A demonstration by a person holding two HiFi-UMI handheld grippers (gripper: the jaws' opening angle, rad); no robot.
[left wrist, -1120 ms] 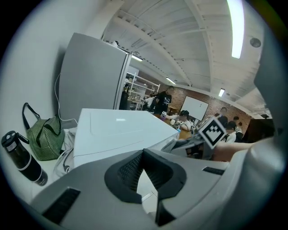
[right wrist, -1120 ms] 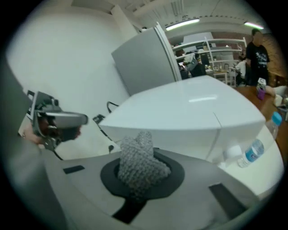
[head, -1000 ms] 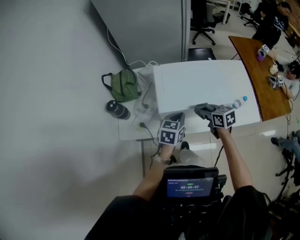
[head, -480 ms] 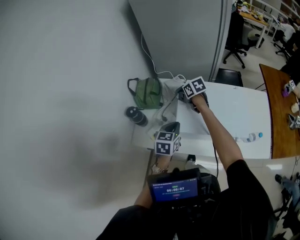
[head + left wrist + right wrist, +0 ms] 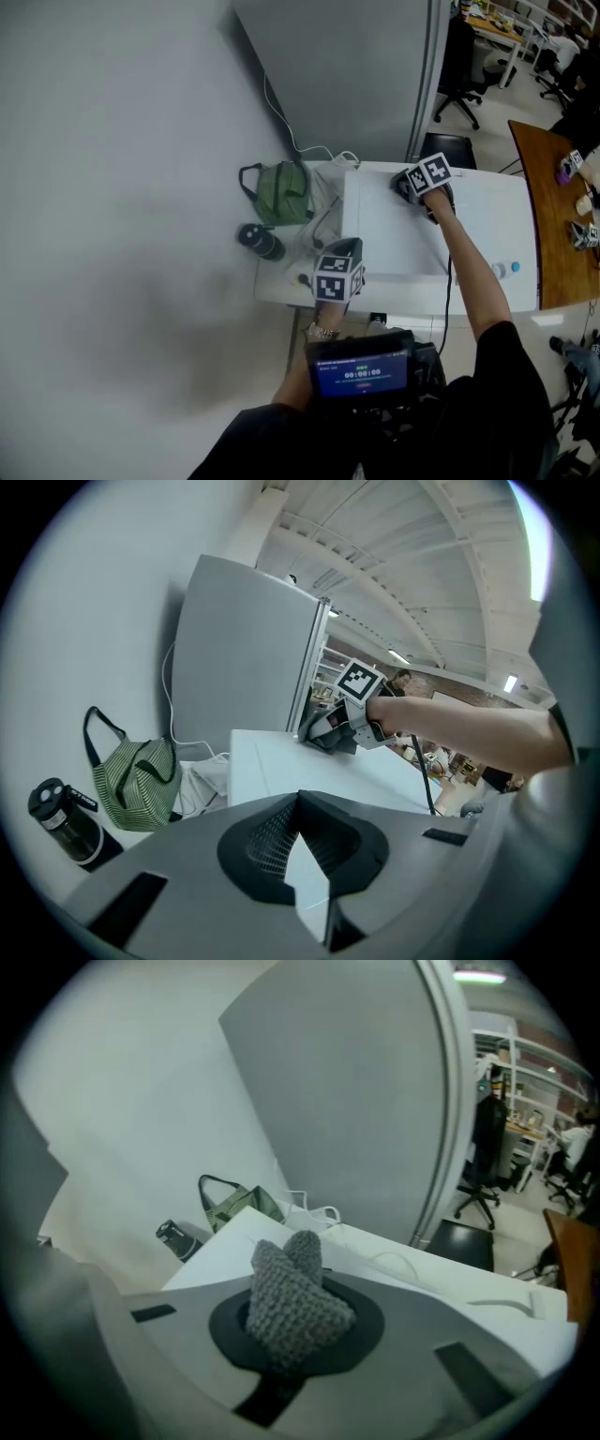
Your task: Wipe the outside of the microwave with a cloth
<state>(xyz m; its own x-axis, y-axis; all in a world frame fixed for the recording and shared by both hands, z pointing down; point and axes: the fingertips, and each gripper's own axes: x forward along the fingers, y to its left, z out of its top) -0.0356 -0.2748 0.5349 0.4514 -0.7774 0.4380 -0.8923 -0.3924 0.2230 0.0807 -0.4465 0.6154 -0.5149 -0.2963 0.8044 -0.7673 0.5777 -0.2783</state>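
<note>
From above, my right gripper (image 5: 411, 186) is at the far left corner of the microwave (image 5: 469, 234) top. Its jaws pinch the cloth (image 5: 400, 182), which rests on that top. My left gripper (image 5: 343, 251) is at the near left edge, over the counter (image 5: 281, 286).

In the left gripper view, my jaws are together at the tips and hold nothing. The white top lies just ahead.

In the right gripper view, the grey cloth fills my jaws, squeezed tight.

A clear bottle (image 5: 502, 270) lies on the top near the front edge. I think a long wipe that way could knock it off. The cloth could also slip out if I press too hard.

I count one microwave, one cloth, one green bag (image 5: 281, 192), one dark bottle (image 5: 260, 241), one clear bottle and two grippers.
</note>
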